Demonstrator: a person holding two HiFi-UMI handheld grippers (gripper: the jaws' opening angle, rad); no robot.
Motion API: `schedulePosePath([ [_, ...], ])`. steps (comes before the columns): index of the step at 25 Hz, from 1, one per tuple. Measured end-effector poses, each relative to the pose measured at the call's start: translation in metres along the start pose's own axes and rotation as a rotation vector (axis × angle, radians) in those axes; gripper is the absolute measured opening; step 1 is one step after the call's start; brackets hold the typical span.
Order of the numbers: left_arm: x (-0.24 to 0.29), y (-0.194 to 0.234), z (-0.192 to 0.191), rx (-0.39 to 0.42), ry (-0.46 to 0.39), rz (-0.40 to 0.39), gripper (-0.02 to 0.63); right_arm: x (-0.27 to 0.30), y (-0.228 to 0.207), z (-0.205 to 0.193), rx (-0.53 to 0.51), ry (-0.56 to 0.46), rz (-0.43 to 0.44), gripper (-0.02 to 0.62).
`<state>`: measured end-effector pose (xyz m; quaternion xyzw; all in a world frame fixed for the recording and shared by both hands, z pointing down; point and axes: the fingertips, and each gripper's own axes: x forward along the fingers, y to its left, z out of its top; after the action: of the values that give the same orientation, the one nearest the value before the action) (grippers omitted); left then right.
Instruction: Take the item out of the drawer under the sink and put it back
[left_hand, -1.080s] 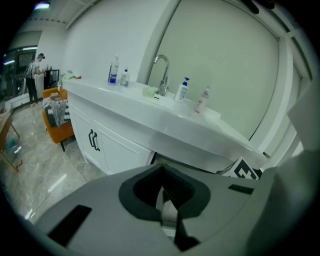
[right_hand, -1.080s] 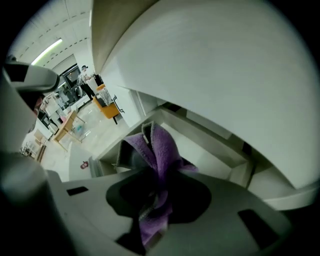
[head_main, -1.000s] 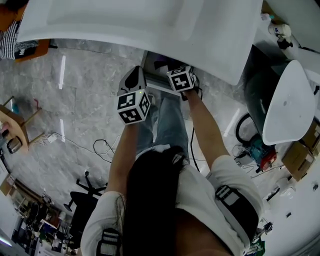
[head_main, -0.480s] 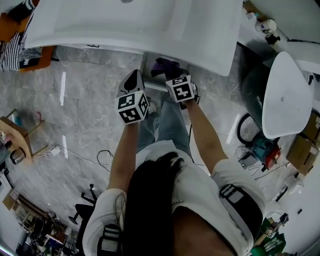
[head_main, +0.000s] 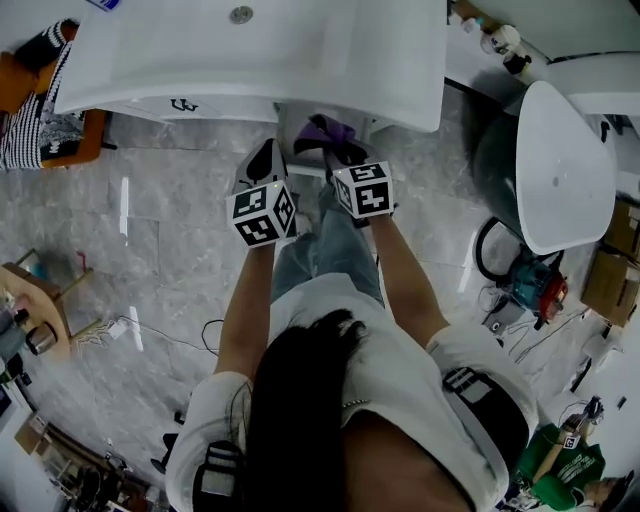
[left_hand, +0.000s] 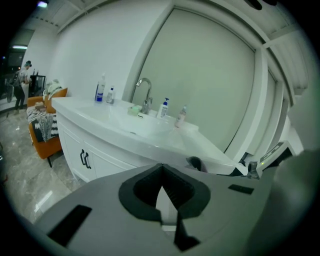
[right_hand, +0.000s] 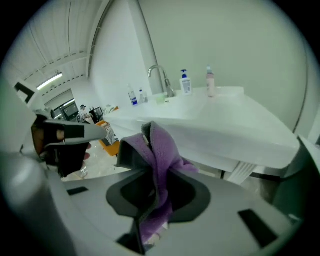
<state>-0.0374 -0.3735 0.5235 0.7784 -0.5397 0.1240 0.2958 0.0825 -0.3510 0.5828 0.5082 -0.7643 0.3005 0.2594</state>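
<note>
A purple cloth (head_main: 322, 133) (right_hand: 164, 150) hangs bunched between the jaws of my right gripper (head_main: 336, 150) (right_hand: 148, 131), which is shut on it just in front of the white sink counter's (head_main: 250, 50) edge. The drawer (head_main: 303, 170) under the sink stands pulled out below both grippers, and its inside is mostly hidden. Left of the cloth, my left gripper (head_main: 264, 158) (left_hand: 161, 167) has its jaws together and holds nothing. In both gripper views the counter top with the faucet (left_hand: 145, 95) lies ahead at about eye height.
Soap bottles (right_hand: 185, 81) stand round the faucet. Cabinet doors with dark handles (left_hand: 85, 159) are left of the drawer. A white toilet lid (head_main: 565, 165) is to the right, an orange chair (head_main: 70, 140) to the left, and cables (head_main: 210, 335) lie on the marble floor.
Both grippers have come up, the right one more. The purple cloth, hidden under the counter edge before, now shows above the drawer in the right gripper.
</note>
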Motion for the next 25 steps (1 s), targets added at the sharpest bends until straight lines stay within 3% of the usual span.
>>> schedulePosePath([
  [17, -0.06, -0.015, 0.023, 0.06, -0.039, -0.106, 0.004, -0.097, 0.047, 0.069, 0.06, -0.296, -0.101, 0.098],
  [20, -0.063, -0.025, 0.026, 0.043, -0.053, -0.124, 0.003, -0.117, 0.049, 0.077, 0.046, -0.344, -0.108, 0.1],
  [25, -0.077, -0.049, 0.039, 0.085, -0.082, -0.169, 0.005, -0.15, 0.054, 0.087, 0.014, -0.421, -0.123, 0.098],
])
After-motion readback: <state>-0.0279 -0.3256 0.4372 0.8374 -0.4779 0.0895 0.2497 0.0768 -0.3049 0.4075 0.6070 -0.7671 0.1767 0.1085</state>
